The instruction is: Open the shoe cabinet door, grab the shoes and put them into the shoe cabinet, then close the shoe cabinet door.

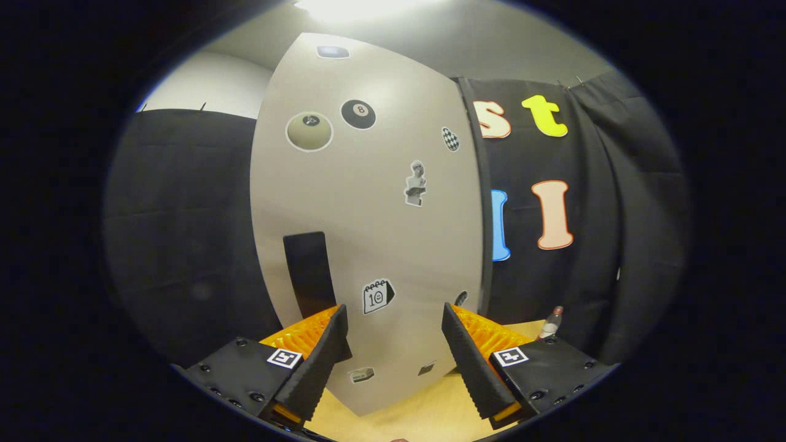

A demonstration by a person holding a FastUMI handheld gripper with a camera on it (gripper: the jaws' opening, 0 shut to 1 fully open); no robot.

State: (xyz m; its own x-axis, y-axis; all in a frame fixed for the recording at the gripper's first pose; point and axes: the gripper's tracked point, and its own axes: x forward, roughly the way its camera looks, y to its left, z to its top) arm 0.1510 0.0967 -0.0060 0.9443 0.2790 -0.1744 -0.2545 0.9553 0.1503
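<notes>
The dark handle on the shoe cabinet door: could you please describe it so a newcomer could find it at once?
Start at the pale shoe cabinet door dotted with stickers, standing before the black cloth wall. Low on it, just beyond one finger of the open gripper, sits the dark handle. Unlike the small stickers, including the calendar sticker beside it, it is a tall, plain black rectangle.

The pale, sticker-dotted shoe cabinet door (368, 209) stands upright, its dark handle (309, 273) low on it.

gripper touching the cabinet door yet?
Cannot tell. In the gripper view the open gripper frames the shoe cabinet door, its fingers overlapping the door panel, but no contact or gap shows plainly.
</notes>
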